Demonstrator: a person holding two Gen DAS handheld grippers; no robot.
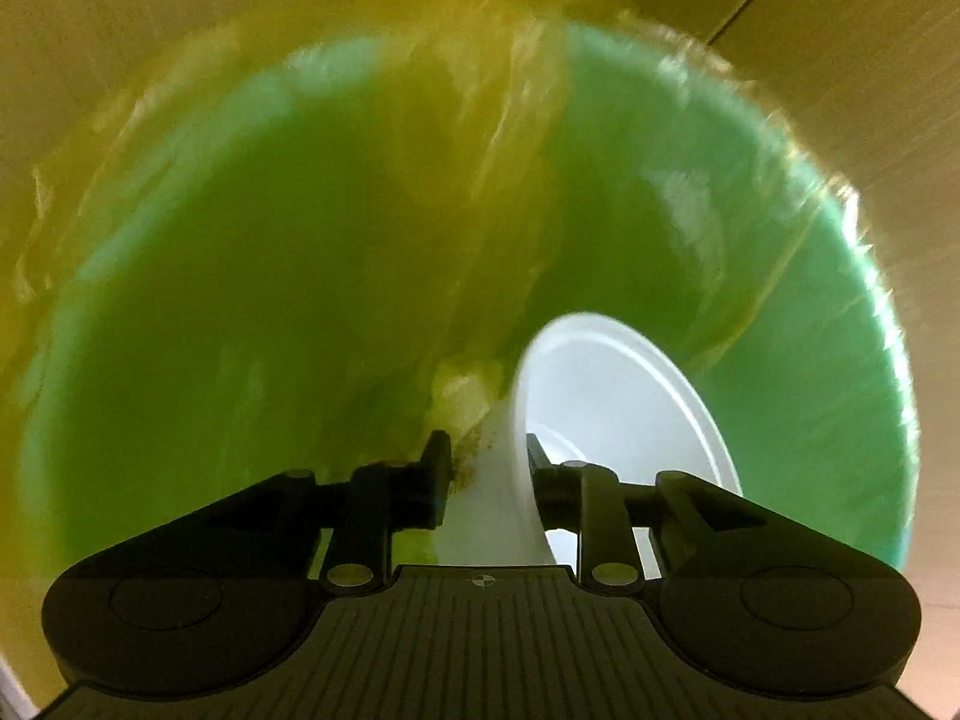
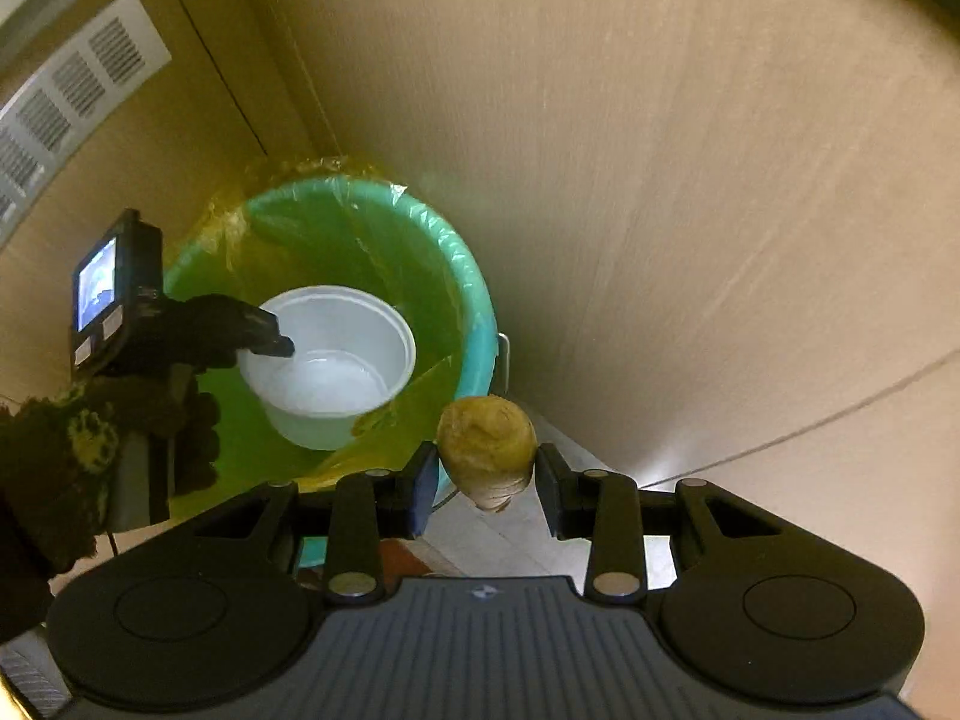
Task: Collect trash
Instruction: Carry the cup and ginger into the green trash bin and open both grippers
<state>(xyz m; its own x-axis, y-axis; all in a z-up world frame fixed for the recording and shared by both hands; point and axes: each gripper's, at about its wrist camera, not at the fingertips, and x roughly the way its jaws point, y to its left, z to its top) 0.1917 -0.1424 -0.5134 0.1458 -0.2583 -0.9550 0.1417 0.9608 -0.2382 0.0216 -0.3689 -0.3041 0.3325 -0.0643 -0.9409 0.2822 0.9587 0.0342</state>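
A green bin [image 1: 840, 300] lined with a yellow plastic bag fills the left wrist view. Inside it a white plastic cup [image 1: 624, 408] lies tilted, its wall between the fingers of my left gripper [image 1: 487, 450], which stands open around it; the left pad is clear of the wall. From the right wrist view, the cup [image 2: 336, 360] sits in the mouth of the bin [image 2: 474, 276] with the left gripper [image 2: 282, 348] at its rim. My right gripper [image 2: 487, 480] is shut on a yellow-brown food lump [image 2: 486, 447], held just beside the bin's near right edge.
The bin stands in a corner of beige walls [image 2: 690, 180]. A white vent grille [image 2: 72, 90] is at the upper left. A dark-gloved hand [image 2: 180, 420] holds the left gripper, whose small screen [image 2: 96, 288] glows. A tiled floor strip [image 2: 510, 534] shows below the lump.
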